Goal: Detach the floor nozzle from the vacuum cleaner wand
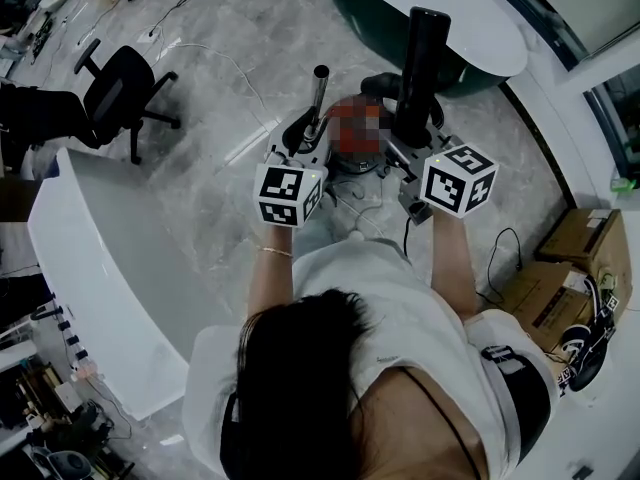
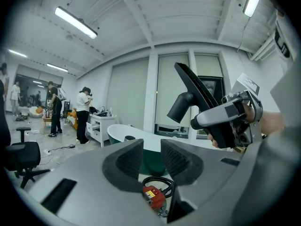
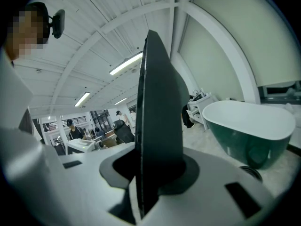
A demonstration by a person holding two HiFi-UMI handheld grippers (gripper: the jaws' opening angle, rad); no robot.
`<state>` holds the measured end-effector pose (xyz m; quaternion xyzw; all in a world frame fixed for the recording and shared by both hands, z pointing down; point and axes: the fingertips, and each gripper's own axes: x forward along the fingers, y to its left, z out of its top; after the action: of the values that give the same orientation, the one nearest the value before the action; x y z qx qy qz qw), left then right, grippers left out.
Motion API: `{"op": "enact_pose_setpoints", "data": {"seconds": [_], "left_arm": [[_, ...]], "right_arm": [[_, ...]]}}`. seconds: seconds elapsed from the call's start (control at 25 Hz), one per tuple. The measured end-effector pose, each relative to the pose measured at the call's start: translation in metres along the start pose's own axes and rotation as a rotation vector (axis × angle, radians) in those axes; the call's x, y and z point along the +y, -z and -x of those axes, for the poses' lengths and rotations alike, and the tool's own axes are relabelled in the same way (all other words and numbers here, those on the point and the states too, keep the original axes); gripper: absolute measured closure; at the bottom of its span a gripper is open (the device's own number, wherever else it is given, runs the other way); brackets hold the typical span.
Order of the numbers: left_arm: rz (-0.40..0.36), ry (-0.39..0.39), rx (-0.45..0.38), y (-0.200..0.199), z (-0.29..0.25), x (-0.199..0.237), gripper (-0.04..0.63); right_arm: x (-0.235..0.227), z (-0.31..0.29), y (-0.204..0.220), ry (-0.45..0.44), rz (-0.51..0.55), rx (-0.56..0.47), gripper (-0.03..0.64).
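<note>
The black floor nozzle (image 1: 421,63) stands on end in front of me, apart from the wand, and my right gripper (image 1: 413,140) is shut on its lower part. In the right gripper view the nozzle (image 3: 157,102) fills the space between the pads of that gripper (image 3: 155,169). The silver wand (image 1: 319,98) rises upright just beyond my left gripper (image 1: 300,140), its top end bare. My left gripper (image 2: 151,157) shows a narrow gap with nothing in it. From there I see the nozzle (image 2: 197,95) held up at the right.
A red device with coiled black cable (image 2: 153,196) lies on the floor below the left jaws. A green and white tub (image 1: 450,18) stands ahead, a white curved counter (image 1: 95,268) at left, an office chair (image 1: 122,88) beyond it, cardboard boxes (image 1: 580,243) at right.
</note>
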<state>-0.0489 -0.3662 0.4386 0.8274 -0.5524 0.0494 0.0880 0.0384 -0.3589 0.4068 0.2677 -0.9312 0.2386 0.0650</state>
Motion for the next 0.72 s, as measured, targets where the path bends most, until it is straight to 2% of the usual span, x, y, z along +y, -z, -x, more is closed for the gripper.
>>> {"op": "enact_pose_setpoints", "data": {"seconds": [0.08,0.16,0.4,0.72], "left_arm": [[0.006,-0.024,0.002,0.002,0.003,-0.005,0.524],[0.024,-0.024,0.003,0.004,0.004,-0.012,0.556],[0.041,-0.021,0.015,0.005,0.005,-0.035,0.589],[0.062,-0.037,0.057,0.008,0.012,-0.050,0.592]], "right_arm": [[-0.001,0.006,0.003,0.007,0.002,-0.001,0.506],[-0.002,0.012,0.006,0.009,0.005,0.003,0.506],[-0.004,0.027,0.021,0.008,0.024,0.029,0.506],[-0.003,0.036,0.033,0.032,0.012,0.029,0.506]]}}
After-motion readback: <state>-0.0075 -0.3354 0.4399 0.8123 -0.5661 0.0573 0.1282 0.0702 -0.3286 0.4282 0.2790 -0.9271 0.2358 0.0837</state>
